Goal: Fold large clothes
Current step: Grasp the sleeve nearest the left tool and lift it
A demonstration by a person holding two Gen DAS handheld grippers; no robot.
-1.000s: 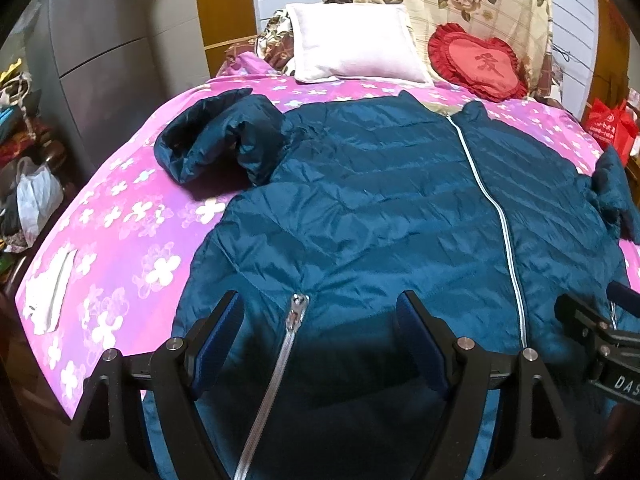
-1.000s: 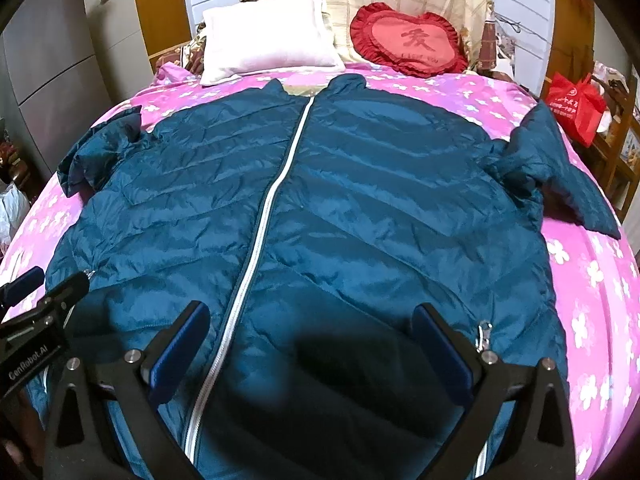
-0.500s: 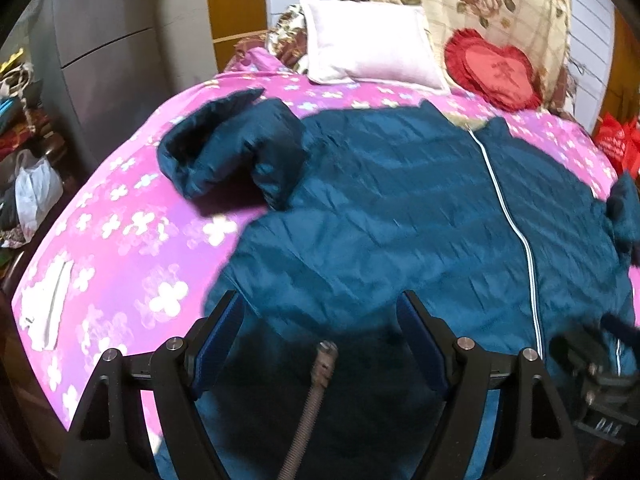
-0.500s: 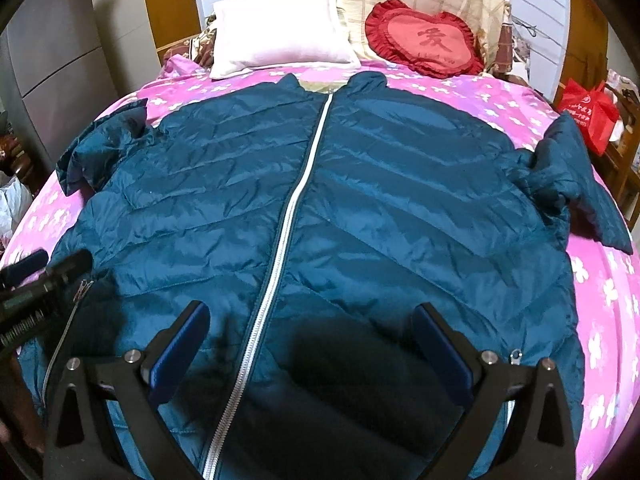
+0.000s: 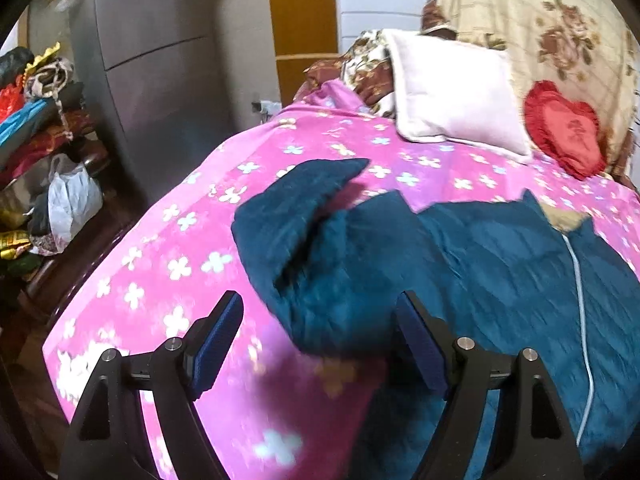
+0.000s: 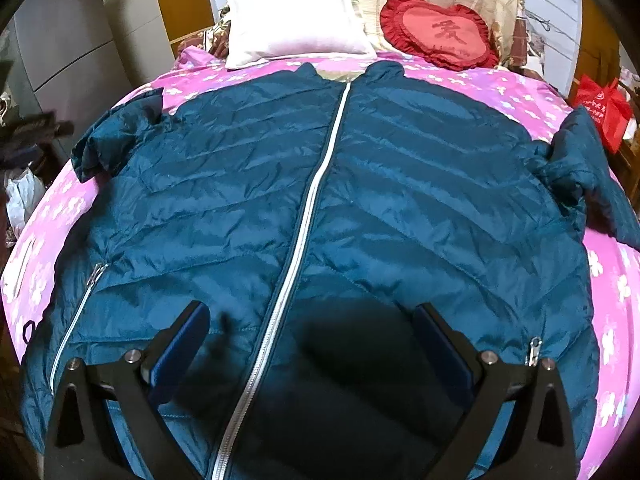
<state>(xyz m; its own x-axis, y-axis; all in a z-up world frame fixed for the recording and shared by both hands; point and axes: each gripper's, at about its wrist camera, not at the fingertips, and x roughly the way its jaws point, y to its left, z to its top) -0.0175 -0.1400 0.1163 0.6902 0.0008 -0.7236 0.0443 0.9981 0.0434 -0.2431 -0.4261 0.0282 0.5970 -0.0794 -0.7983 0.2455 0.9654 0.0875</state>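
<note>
Jacket point(image 6: 320, 208) lies flat, zipped, front up on pink bedspread point(image 5: 168, 264), collar toward far pillow point(image 6: 296, 28). Left sleeve point(image 5: 304, 232) bunched at jacket's left shoulder. Left gripper point(image 5: 320, 344) over sleeve, jaws apart, empty; view blurred, so contact with fabric unclear. Right gripper point(image 6: 312, 344) above near hem beside zip point(image 6: 308, 208), jaws apart, empty. Risks: slick padded fabric slipping from shallow pinch; bunched sleeve folding in lumpy; right sleeve point(image 6: 584, 176) draped near bed's right edge, could drag crooked.
</note>
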